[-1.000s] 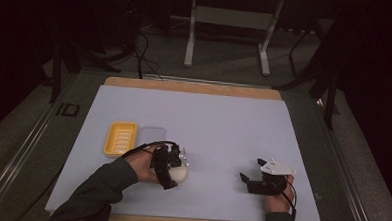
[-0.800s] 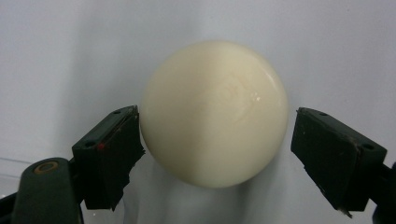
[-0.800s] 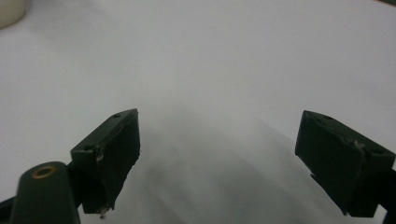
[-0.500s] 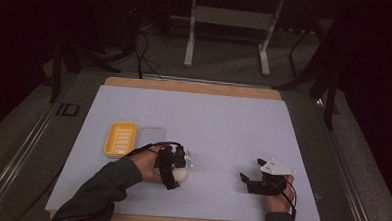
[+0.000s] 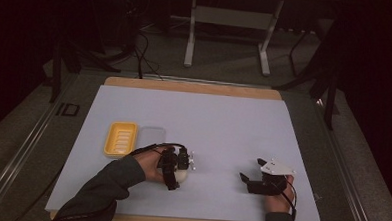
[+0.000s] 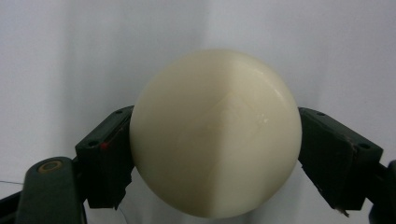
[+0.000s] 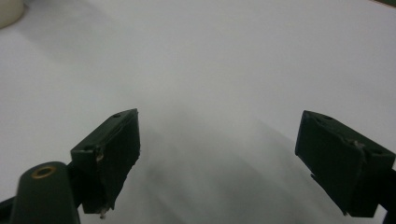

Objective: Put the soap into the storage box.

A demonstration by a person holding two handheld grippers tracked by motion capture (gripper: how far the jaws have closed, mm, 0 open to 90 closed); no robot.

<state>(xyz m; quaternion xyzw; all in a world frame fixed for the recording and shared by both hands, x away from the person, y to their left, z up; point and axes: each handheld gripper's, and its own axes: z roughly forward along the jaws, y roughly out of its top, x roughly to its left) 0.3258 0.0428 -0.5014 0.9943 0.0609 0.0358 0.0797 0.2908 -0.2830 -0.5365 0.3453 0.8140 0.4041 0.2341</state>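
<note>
1. The left gripper (image 5: 174, 167) sits at the near left of the worktop (image 5: 223, 126). Its fingers (image 6: 105, 154) have just been closing and now press on both sides of a cream soap bar (image 6: 215, 135).
2. The high view shows the soap bar (image 5: 181, 176) as a small pale patch under the hand; the left gripper view shows its rounded, smooth surface.
3. The right gripper (image 5: 253, 180) rests at the near right. The right gripper view shows its fingers (image 7: 112, 149) wide apart with nothing between them.
4. The high view shows a yellow soap dish (image 5: 120, 139) left of and beyond the soap bar.

text: "ID" | on: dark floor mat (image 5: 67, 109) left of table
</note>
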